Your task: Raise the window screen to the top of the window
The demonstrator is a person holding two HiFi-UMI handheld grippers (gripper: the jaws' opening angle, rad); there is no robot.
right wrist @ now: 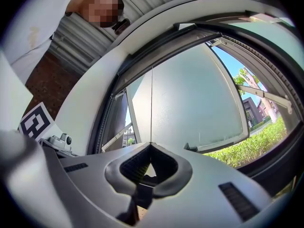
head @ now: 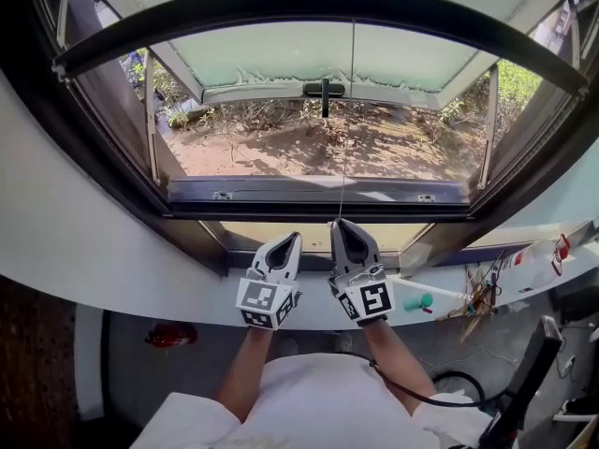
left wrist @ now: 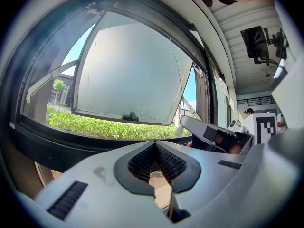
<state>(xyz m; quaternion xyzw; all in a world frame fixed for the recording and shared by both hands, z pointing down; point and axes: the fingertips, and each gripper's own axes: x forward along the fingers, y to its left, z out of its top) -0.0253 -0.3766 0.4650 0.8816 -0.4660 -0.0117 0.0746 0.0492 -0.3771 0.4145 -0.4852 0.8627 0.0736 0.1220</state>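
We hold our right claw (head: 340, 224) pinched on the thin cord (head: 349, 120) below the open window (head: 328, 54), our left claw (head: 293, 238) pressed together, empty, beside it.

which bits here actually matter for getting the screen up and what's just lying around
For the job: pull cord, right tool shut on it, dark bar it hangs from, left tool shut alongside.
Lying about: red object, tangled wires, teal-tipped thing.

Black window frame (head: 281, 3), pale-green frosted pane (head: 309, 54), white sill (head: 112, 260).
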